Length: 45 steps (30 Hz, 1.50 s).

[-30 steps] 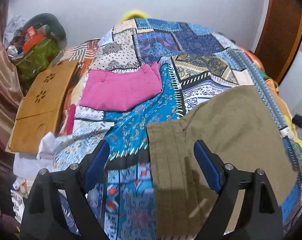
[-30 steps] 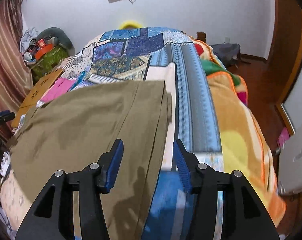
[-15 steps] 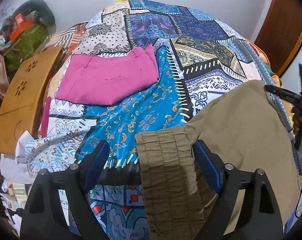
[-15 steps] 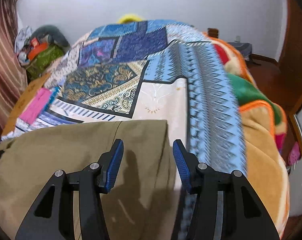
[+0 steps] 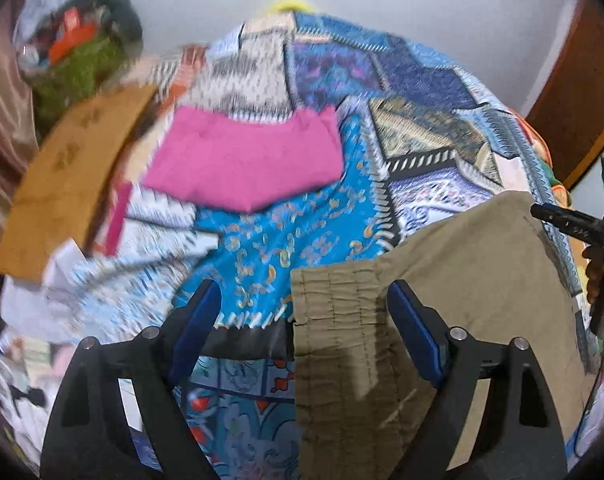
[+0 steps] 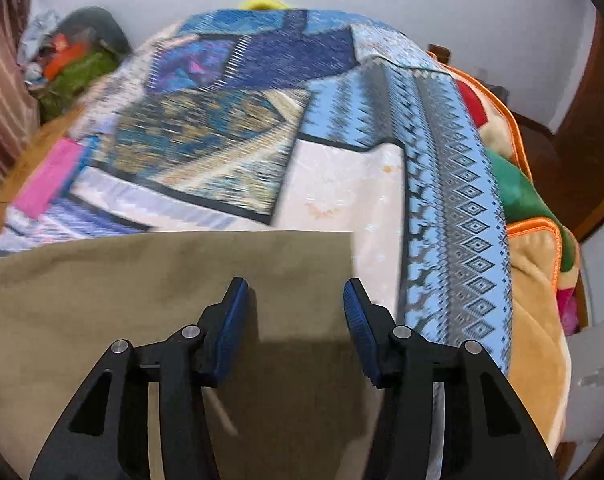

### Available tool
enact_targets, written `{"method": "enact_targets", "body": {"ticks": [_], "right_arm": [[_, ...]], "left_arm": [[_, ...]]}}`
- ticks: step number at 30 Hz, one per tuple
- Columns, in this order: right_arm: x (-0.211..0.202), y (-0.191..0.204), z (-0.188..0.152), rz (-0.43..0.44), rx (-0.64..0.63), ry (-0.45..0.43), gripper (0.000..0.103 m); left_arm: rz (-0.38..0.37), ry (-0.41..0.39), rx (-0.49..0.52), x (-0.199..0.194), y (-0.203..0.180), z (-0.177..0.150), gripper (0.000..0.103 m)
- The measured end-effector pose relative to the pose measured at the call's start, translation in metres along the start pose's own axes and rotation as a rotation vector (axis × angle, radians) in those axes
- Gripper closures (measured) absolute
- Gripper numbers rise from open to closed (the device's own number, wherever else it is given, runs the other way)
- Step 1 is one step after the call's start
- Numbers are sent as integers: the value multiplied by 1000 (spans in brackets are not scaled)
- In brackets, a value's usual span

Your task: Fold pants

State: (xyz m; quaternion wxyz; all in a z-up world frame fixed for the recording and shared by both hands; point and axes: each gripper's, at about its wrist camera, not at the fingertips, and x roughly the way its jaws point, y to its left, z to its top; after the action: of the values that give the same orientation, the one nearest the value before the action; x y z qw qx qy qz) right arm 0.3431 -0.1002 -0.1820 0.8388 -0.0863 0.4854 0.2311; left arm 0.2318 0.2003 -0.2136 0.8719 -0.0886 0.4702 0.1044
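Observation:
Olive-brown pants (image 5: 462,280) lie flat on a patchwork bedspread (image 5: 302,240). In the left wrist view the gathered waistband (image 5: 334,312) lies between my fingers. My left gripper (image 5: 304,304) is open, just above the waistband's left corner. In the right wrist view the pants (image 6: 141,288) show a straight far edge and a right corner. My right gripper (image 6: 295,292) is open over that corner, holding nothing. The right gripper also shows in the left wrist view (image 5: 574,228) at the far right.
Folded pink pants (image 5: 245,160) lie farther up the bed. A wooden lap table (image 5: 69,168) and a cluttered green bag (image 5: 77,60) stand at the left. An orange-edged blanket (image 6: 534,240) hangs off the bed's right side. A wooden door (image 5: 582,80) stands right.
My right gripper has moved forward over the pants toward their far right corner. My left gripper has shifted a little over the waistband. Both stay open.

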Motion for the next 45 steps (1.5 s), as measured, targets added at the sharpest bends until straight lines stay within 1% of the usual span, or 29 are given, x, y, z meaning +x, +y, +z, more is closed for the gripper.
{"method": "enact_targets", "body": {"ticks": [4, 7, 9, 12, 13, 15, 16, 17, 18, 20, 23, 26, 30, 32, 37, 39, 40, 41, 43, 44, 45], "right_arm": [[-35, 27, -3, 152, -5, -31, 57], [-50, 59, -8, 243, -35, -20, 55], [-52, 84, -14, 291, -70, 9, 44], [-48, 117, -28, 317, -138, 59, 43], [-44, 125, -34, 319, -163, 85, 43], [-39, 135, -51, 297, -205, 124, 43], [-41, 137, -56, 279, -217, 117, 43], [-46, 137, -62, 263, -230, 98, 43], [-51, 136, -67, 255, -237, 99, 42], [-61, 131, -79, 238, -244, 105, 39], [-76, 122, -99, 221, -246, 83, 34], [-89, 107, -118, 221, -200, 76, 33], [-96, 94, -129, 230, -120, 78, 33], [-101, 91, -137, 210, -107, 60, 33], [-109, 76, -156, 193, -31, 56, 33], [-113, 70, -164, 183, -9, 50, 33], [-115, 66, -168, 179, 3, 47, 33], [-118, 64, -171, 175, 13, 44, 33], [-122, 55, -179, 159, 41, 37, 33], [-125, 50, -183, 156, 59, 36, 33], [-126, 44, -187, 159, 78, 36, 32]], "left_arm": [[-46, -29, 74, -19, -19, 2, 17], [-67, -36, 158, -24, -43, -1, 17], [-84, -22, 207, -22, -59, -4, 17], [-126, 34, 235, -12, -76, -12, 17], [-136, 64, 243, -6, -81, -17, 17], [-128, 106, 266, 3, -86, -31, 17], [-122, 106, 277, 5, -87, -37, 16], [-111, 77, 293, 2, -87, -45, 14], [-100, 50, 302, -3, -86, -51, 12], [-89, 37, 298, -9, -83, -60, 11], [-85, 33, 284, -20, -76, -70, 11], [-74, 33, 279, -31, -68, -81, 11], [-51, 27, 265, -44, -57, -96, 11], [-32, 14, 252, -51, -52, -103, 11], [-39, 11, 182, -62, -36, -117, 11], [-19, 11, 176, -65, -31, -124, 11], [-1, 16, 179, -66, -28, -129, 8], [23, 21, 186, -66, -26, -133, 6], [95, 22, 205, -64, -19, -145, 6], [101, 10, 195, -67, -14, -149, 6], [91, 12, 174, -69, -7, -152, 6]]}}
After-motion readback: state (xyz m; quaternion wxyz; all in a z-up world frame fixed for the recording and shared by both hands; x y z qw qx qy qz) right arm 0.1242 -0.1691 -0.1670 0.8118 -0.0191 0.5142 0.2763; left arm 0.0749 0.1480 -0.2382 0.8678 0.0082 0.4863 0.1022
